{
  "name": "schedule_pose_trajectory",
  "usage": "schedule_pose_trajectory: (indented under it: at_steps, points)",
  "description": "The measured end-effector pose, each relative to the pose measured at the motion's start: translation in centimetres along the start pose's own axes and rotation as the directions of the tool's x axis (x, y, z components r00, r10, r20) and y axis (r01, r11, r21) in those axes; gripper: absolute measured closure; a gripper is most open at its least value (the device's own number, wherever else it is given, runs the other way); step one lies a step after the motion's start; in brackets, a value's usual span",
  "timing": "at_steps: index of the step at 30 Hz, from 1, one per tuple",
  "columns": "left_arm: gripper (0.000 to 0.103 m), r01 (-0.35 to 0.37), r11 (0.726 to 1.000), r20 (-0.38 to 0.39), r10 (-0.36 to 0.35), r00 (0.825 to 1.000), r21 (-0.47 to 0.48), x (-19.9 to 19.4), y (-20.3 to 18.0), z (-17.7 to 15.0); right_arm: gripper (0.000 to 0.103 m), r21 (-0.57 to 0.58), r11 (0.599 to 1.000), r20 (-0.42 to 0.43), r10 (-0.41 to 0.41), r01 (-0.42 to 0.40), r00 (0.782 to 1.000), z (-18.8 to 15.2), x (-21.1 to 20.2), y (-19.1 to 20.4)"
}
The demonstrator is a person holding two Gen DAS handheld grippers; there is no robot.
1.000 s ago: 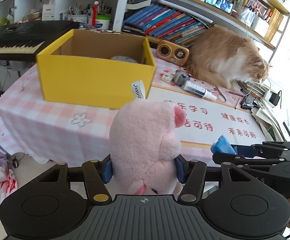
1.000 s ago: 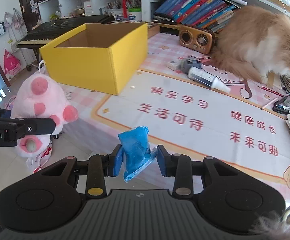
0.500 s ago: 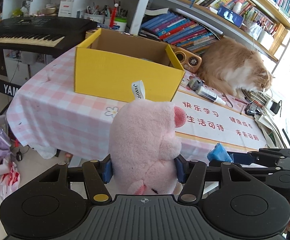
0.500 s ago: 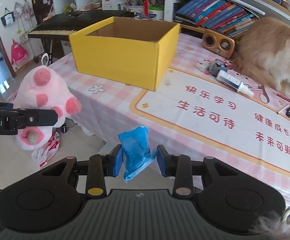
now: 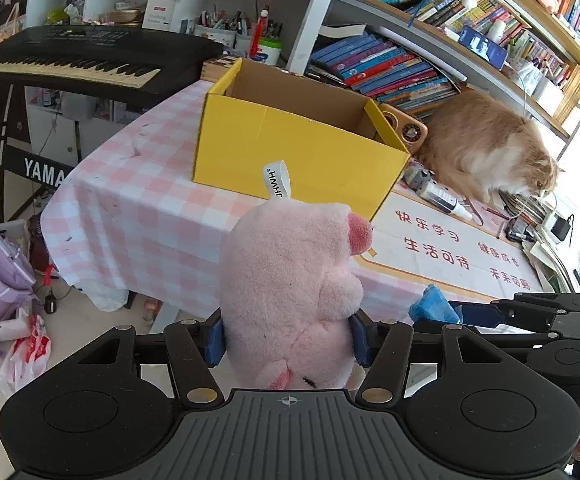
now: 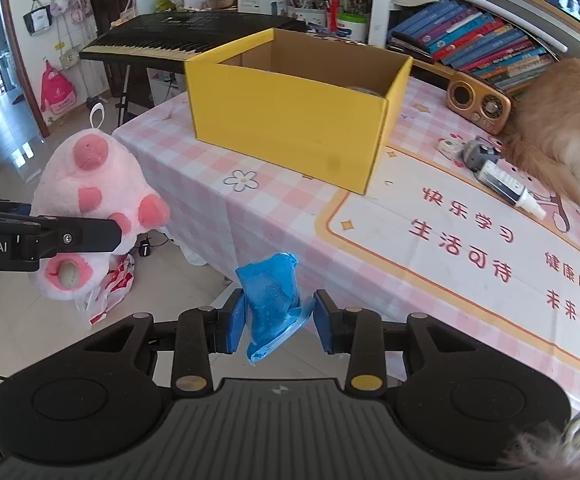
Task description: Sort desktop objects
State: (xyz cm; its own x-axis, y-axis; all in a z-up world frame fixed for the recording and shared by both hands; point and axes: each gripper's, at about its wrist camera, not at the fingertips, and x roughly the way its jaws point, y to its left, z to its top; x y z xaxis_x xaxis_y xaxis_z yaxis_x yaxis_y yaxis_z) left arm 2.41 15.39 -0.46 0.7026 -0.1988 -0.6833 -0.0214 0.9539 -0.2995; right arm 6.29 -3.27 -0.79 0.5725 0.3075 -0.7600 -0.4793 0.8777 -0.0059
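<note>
Item one — pink plush pig (image 5: 293, 280), clamped about its lower body between the blue pads of the left claw (image 5: 288, 338), held in the air off the near edge of the bench (image 5: 130, 208). Soft, light and compressible by the look of it; the pads sank into the stuffing, so a hold across the thick middle seemed the surest. A white loop tag (image 5: 277, 185) stood up from its top.

Item two — blue plastic packet (image 6: 270, 296), pinched between the pads of the right claw (image 6: 278, 320), also short of the bench. Limp and probably slick; likely to slide unless taken across its bulk rather than by the loose lower corner.

Container — yellow cardboard box (image 6: 290, 120), open-topped, standing on the pink checked cloth well beyond both claws. Its floor was mostly hidden; something roundish showed just above the far inner edge, not identifiable.

Also on the bench: a ginger cat (image 5: 485, 148), a small wooden radio (image 6: 477, 100), a glue bottle (image 6: 507, 188).
</note>
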Motion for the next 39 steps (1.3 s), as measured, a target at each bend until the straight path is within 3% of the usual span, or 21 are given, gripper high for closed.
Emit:
schedule_pose_trajectory:
  at_steps: [16,29,33,39]
  points:
    - [0.046,0.008,1.0,0.06,-0.009,0.998,0.025,0.5,0.7,3.1,0.069,0.023,0.999,0.023,0.032,-0.032,0.999,3.8,1.1,0.3]
    - [0.045,-0.027,0.999,0.25,0.014,0.968,0.048,2.5,-1.5,12.1,0.069,-0.055,0.998,0.222,0.034,-0.023,0.974,13.2,1.1,-4.8]
    - [0.045,-0.067,0.992,0.26,0.037,0.965,0.108,5.2,-2.2,15.1,0.069,-0.113,0.994,0.228,0.018,0.008,0.974,16.1,3.4,-6.6]
    - [0.045,-0.107,0.981,0.237,0.067,0.969,0.164,10.1,-3.2,19.7,0.069,-0.247,0.967,0.163,-0.015,0.055,0.987,19.9,8.8,-8.0]
